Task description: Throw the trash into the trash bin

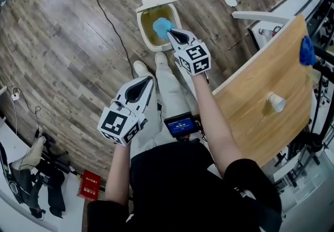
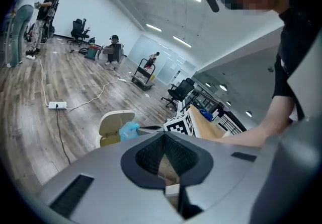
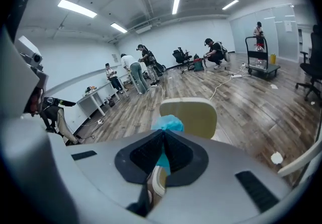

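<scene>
Wood floor (image 1: 62, 43) carries the open trash bin (image 1: 142, 30), and my right tool (image 1: 172, 35), clamped on the crumpled blue wad (image 1: 161, 26), holds it straight above the bin's mouth; my left tool (image 1: 147, 81), seemingly closed and empty, hangs farther back.

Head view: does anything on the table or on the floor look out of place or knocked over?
A small white scrap lies on the floor beyond the trash bin, outside it, like missed trash. On the wooden table a white paper cup seems to lie on its side, though the steep angle leaves that uncertain.
</scene>
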Motion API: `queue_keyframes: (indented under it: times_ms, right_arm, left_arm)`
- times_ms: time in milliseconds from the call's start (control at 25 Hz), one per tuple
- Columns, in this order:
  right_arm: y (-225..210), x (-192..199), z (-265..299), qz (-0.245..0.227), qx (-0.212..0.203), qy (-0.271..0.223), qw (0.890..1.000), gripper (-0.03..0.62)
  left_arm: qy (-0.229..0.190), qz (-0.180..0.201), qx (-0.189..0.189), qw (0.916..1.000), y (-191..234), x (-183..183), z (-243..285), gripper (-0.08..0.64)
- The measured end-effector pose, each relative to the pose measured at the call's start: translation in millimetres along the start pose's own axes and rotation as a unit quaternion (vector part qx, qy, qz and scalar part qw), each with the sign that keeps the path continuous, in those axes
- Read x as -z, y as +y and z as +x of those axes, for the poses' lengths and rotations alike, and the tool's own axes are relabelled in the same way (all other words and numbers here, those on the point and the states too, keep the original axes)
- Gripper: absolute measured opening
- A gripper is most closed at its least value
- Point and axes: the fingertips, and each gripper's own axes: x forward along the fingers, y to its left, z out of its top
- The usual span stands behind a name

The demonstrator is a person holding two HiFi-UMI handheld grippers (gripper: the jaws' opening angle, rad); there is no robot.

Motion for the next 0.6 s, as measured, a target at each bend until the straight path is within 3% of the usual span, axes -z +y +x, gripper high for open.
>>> queue_keyframes:
  times_ms: [120, 280, 440, 600]
  right_arm:
    - [-24, 44, 42, 0.029, 0.000, 0.021, 0.999, 0.002]
    - [-51, 94, 88, 0.046, 0.017, 0.039, 0.998, 0.002]
    - [-63, 135, 113, 0.057, 0.029, 0.047, 0.997, 0.002]
    - [-65, 161, 122, 0.068, 0.025, 0.071, 0.995, 0.005]
  left_arm:
    - [0.003, -0.030, -0.021, 0.9993, 29, 17, 12, 0.006]
    - [-0.015, -0.034, -0.041, 0.9985, 60, 35, 15, 0.006]
    - [-0.008, -0.048, -0.077, 0.9958, 95, 61, 27, 0.006]
    - [-0.003, -0.070, -0.066, 0.9953, 101, 78, 51, 0.006]
